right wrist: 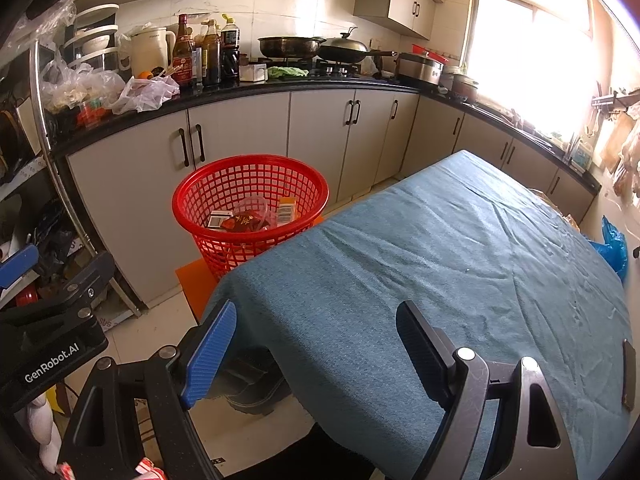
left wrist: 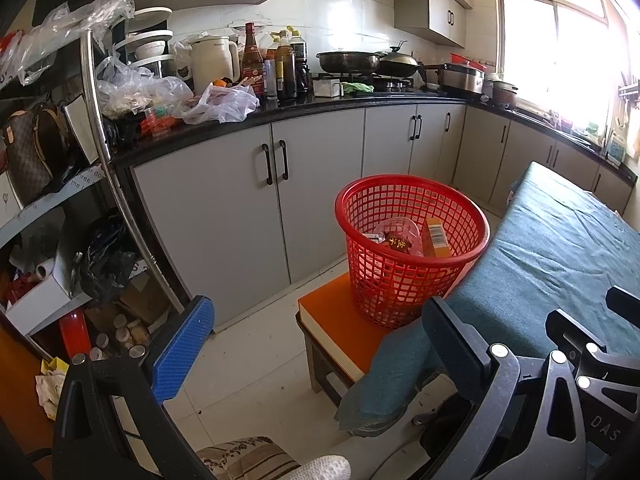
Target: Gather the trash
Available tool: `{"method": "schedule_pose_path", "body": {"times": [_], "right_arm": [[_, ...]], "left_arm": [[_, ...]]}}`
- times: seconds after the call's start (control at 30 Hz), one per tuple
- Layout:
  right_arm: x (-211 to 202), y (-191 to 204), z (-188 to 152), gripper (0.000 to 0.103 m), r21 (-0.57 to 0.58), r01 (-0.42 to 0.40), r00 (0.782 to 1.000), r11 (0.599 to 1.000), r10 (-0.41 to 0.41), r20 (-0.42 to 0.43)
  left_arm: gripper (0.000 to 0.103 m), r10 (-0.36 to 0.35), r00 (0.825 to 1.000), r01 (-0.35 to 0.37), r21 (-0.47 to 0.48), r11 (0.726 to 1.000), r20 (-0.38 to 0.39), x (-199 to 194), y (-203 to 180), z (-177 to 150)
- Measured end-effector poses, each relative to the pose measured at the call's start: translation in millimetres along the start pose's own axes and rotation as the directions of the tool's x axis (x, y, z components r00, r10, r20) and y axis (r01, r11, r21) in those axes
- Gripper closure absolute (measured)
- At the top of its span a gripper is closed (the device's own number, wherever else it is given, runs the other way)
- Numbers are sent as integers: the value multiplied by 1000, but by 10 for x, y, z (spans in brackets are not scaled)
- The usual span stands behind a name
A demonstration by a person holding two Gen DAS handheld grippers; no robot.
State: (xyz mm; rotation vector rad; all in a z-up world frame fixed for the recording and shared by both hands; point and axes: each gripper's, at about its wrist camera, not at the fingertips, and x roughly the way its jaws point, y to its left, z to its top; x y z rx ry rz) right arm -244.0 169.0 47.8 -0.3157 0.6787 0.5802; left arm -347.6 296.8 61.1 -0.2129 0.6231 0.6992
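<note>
A red mesh basket [left wrist: 412, 248] stands on an orange stool [left wrist: 336, 312] beside the table; it also shows in the right wrist view [right wrist: 250, 206]. Inside lie a clear plastic cup [left wrist: 400, 230], a dark red wrapper [left wrist: 396, 244], an orange box [left wrist: 436, 236] and a small white box [right wrist: 219, 220]. My left gripper [left wrist: 316, 344] is open and empty, low in front of the stool. My right gripper [right wrist: 316, 344] is open and empty over the near edge of the teal-covered table [right wrist: 460, 264]. The left gripper body [right wrist: 52, 328] shows at the left of the right wrist view.
A black counter [left wrist: 320, 106] with bottles, a kettle, plastic bags and pans runs along grey cabinets [left wrist: 224, 208]. A cluttered metal shelf [left wrist: 48, 200] stands at the left. A blue bag [right wrist: 612, 248] lies past the table's right side. A dark flat object [right wrist: 629, 376] lies on the cloth.
</note>
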Motion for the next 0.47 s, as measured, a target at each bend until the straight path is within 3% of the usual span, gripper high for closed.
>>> {"method": "schedule_pose_path", "body": {"times": [0.47], "right_arm": [[47, -72, -31, 17, 24, -7, 1000, 1000, 7, -18]], "left_arm": [[0, -13, 1000, 13, 10, 1000, -7, 19, -20, 36]]}}
